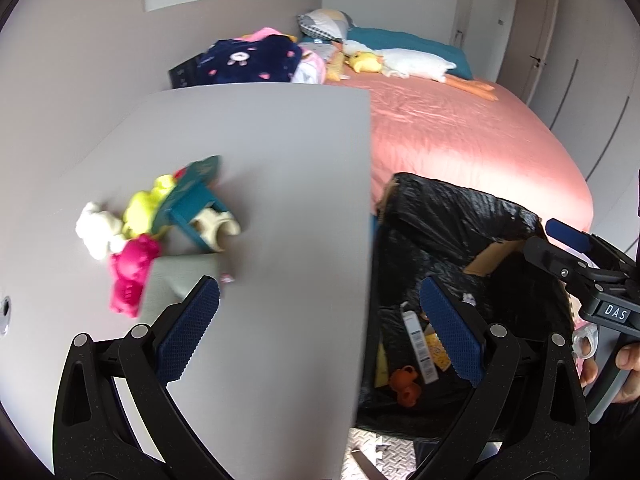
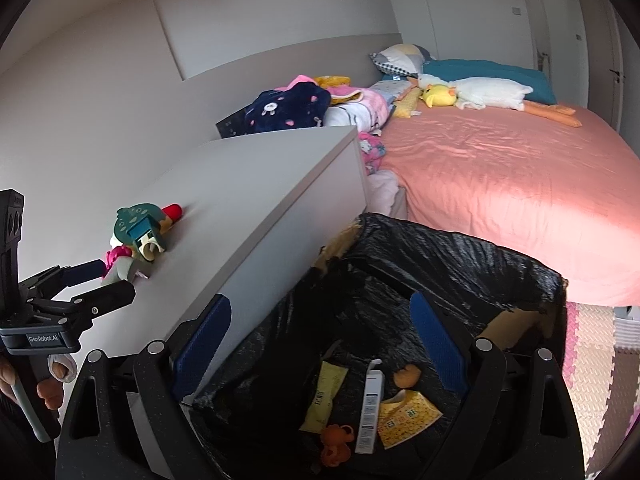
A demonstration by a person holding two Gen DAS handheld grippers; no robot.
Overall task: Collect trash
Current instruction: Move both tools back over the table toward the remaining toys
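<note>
A box lined with a black bin bag (image 2: 460,256) stands between the grey table (image 1: 280,200) and the bed. Inside it lie a slim white carton (image 2: 370,412), yellow wrappers (image 2: 408,416) and an orange rubbery piece (image 2: 336,444). My right gripper (image 2: 320,344) hangs open over the bag with nothing between its pads. My left gripper (image 1: 320,332) is open and empty above the table's right edge. On the table to its left sits a small heap: a teal card box (image 1: 192,196), a pink toy (image 1: 130,276), a yellow toy (image 1: 146,204), a white lump (image 1: 96,232) and a grey packet (image 1: 180,280).
A bed with a pink sheet (image 2: 500,184) fills the right side, with a plush goose (image 2: 488,94), pillows and a pile of clothes (image 2: 292,108) at its head. Foam floor tiles (image 2: 592,360) lie beside the bin. Wardrobe doors stand at the far right.
</note>
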